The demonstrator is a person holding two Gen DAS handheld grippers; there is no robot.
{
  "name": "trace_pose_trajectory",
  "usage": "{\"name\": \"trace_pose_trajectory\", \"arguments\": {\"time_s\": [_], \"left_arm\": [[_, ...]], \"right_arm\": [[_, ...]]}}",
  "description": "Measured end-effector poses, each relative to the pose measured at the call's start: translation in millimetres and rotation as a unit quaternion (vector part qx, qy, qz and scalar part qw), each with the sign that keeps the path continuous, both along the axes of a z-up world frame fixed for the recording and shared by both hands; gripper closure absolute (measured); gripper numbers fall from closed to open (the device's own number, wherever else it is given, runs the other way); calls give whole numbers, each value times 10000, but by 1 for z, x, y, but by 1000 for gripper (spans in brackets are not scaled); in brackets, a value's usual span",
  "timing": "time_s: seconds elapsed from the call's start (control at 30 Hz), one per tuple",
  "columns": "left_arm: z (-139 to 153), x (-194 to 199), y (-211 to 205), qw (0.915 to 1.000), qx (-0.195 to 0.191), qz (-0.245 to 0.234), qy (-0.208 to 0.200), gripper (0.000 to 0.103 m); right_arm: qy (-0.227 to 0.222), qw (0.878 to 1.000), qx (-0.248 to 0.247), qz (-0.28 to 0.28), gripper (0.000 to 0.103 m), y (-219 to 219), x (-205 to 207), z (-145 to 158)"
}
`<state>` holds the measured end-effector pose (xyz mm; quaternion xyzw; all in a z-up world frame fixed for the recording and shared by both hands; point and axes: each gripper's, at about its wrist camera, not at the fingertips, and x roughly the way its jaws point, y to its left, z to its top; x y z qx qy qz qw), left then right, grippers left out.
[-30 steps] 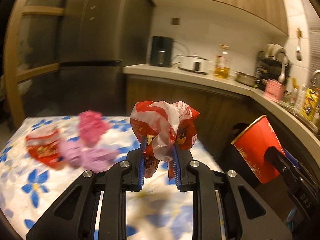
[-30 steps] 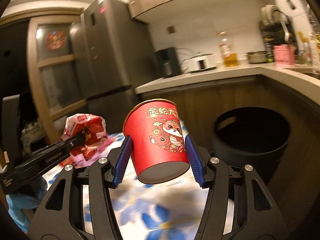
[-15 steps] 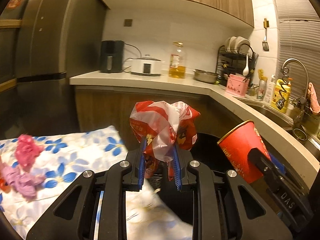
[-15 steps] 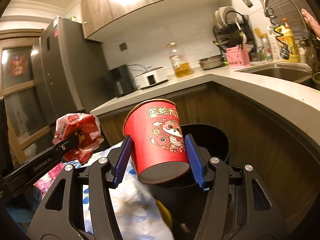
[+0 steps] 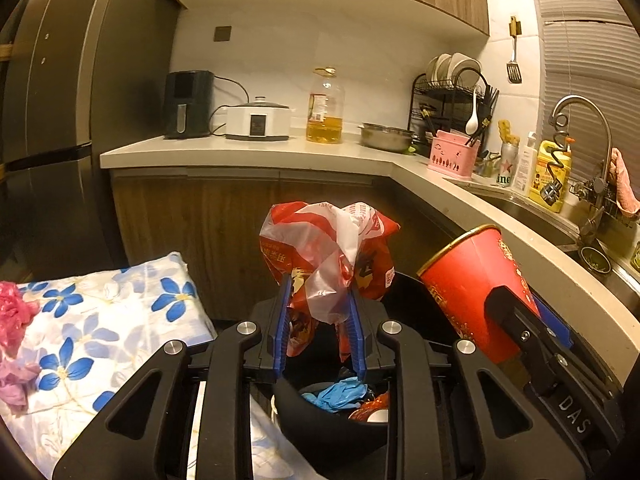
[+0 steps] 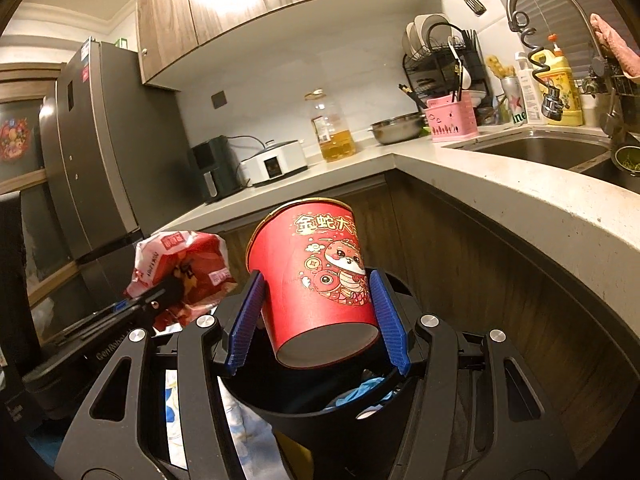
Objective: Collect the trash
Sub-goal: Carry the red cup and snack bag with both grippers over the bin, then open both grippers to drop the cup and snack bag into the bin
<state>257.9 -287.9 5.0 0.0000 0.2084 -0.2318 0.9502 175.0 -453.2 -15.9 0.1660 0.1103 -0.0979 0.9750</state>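
two loads: both hang over the black bin [image 6: 304,412], ready to drop
left claw [image 5: 318,320]: narrow, pinching the crumpled red wrapper [image 5: 328,248]
right claw [image 6: 316,320]: half wide, clamping the red paper cup [image 6: 316,276]
leftovers: pink scraps [image 5: 14,312] lie on the flowered surface [image 5: 120,320]

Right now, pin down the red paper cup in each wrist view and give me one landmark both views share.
Left wrist view: the red paper cup sits right of centre, tilted, clamped in the right gripper, above the black trash bin.
Right wrist view: the cup is at centre, between the blue pads, over the bin.
Shared landmark: the oil bottle on the counter.
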Motion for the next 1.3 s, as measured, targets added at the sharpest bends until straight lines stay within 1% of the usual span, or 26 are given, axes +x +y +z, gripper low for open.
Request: {"name": "trace_pose_trajectory", "arguments": {"time_s": [0.27,0.77,1.03,1.3], "left_arm": [[-7,9,-13,9999,67,-61,76,76],[-15,19,-23,9997,112,-129,202,73],[-20,26,-24,9993,155,-134,306,70],[-22,28,-23,9992,158,-135,345,69]], "right_arm": [[35,10000,67,-41,48,-7,8,-3],[120,9998,136,-65,48,-12,20,-6],[158,9997,189,-52,47,-12,27,-6],[161,9997,155,-14,47,-10,34,-4]]}}
